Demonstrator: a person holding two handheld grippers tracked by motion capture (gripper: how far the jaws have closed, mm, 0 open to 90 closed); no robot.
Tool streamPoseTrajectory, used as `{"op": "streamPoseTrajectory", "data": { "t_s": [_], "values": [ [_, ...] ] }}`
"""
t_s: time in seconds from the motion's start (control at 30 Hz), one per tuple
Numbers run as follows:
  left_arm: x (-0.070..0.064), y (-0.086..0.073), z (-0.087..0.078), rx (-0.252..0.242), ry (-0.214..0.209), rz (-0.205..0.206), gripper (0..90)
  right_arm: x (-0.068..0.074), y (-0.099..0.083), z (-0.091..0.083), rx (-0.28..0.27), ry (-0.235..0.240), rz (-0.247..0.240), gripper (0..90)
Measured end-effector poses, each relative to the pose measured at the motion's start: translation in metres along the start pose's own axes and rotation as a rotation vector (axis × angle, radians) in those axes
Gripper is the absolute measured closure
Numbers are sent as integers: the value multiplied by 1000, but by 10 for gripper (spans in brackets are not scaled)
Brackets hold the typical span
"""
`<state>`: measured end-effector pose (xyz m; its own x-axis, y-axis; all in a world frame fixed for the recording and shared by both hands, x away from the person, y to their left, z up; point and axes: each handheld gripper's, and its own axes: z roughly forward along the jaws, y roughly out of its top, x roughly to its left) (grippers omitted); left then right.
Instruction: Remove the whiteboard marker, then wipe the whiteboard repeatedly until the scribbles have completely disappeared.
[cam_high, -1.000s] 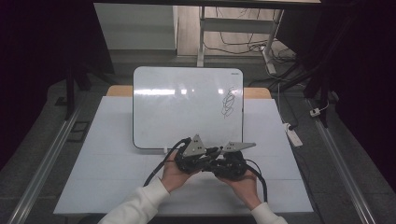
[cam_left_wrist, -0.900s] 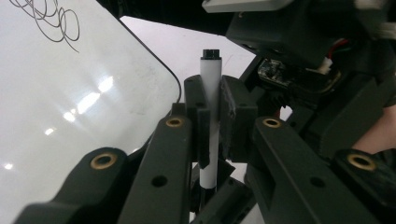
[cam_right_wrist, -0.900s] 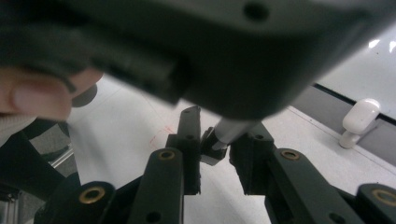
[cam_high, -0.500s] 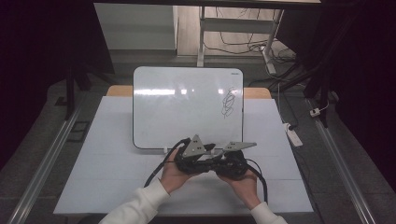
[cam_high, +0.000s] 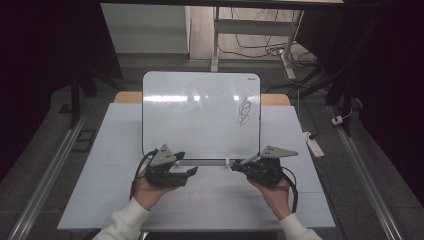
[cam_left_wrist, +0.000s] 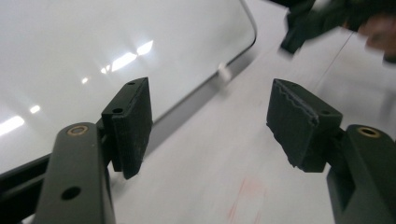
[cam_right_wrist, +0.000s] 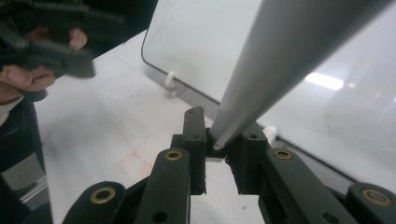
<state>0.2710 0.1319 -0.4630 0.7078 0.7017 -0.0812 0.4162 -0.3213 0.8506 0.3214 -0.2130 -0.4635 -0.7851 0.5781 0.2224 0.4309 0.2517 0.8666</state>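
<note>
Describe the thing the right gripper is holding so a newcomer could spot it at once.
Start at the whiteboard lying on the white table, then go to its near edge on the side with the black scribble. There the right gripper is shut on a slim grey rod that slants out from its tips. Unlike the flat white board behind it, it is narrow, long and plain grey.

We drew our hands apart: the left gripper and the right gripper, which had been close together near the middle of the table, ended up well apart along the near edge of the whiteboard, the left one's jaws spread wide and empty.
</note>
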Motion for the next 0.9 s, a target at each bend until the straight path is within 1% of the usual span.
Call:
{"op": "streamPoseTrajectory", "data": {
  "t_s": [0.07, 0.13, 0.23, 0.3, 0.37, 0.43, 0.5, 0.57, 0.63, 0.67, 0.7, 0.77, 0.9],
  "values": [
    [4, -10, -9, 9, 12, -9, 310, -2, 1, -4, -17, -9, -13, 773],
    [7, -21, -19, 13, 44, -13, 310, -4, 2, -7, -36, -18, -22, 773],
    [12, -36, -31, 17, 73, -13, 311, -7, 3, -12, -66, -29, -35, 773],
    [15, -44, -37, 23, 98, -9, 312, -9, 4, -15, -81, -39, -44, 773],
    [20, -51, -38, 28, 114, -8, 313, -11, 4, -18, -101, -42, -59, 773],
    [25, -53, -37, 39, 124, -15, 313, -11, 5, -19, -108, -52, -72, 774],
    [28, -54, -36, 34, 123, -28, 314, -13, 5, -19, -109, -62, -81, 774],
    [29, -55, -36, 32, 130, -29, 313, -14, 6, -20, -116, -67, -82, 774],
    [30, -55, -37, 24, 135, -43, 309, -15, 7, -23, -132, -58, -79, 773],
    [30, -55, -38, 21, 135, -45, 309, -15, 8, -24, -150, -46, -70, 773],
    [31, -55, -38, 22, 136, -41, 308, -15, 11, -25, -160, -44, -71, 773],
    [32, -56, -39, 25, 142, -36, 308, -16, 17, -26, -167, -65, -89, 773],
    [36, -59, -37, 39, 148, -30, 306, -26, 36, -21, -196, -103, -96, 773]
  ]
}}
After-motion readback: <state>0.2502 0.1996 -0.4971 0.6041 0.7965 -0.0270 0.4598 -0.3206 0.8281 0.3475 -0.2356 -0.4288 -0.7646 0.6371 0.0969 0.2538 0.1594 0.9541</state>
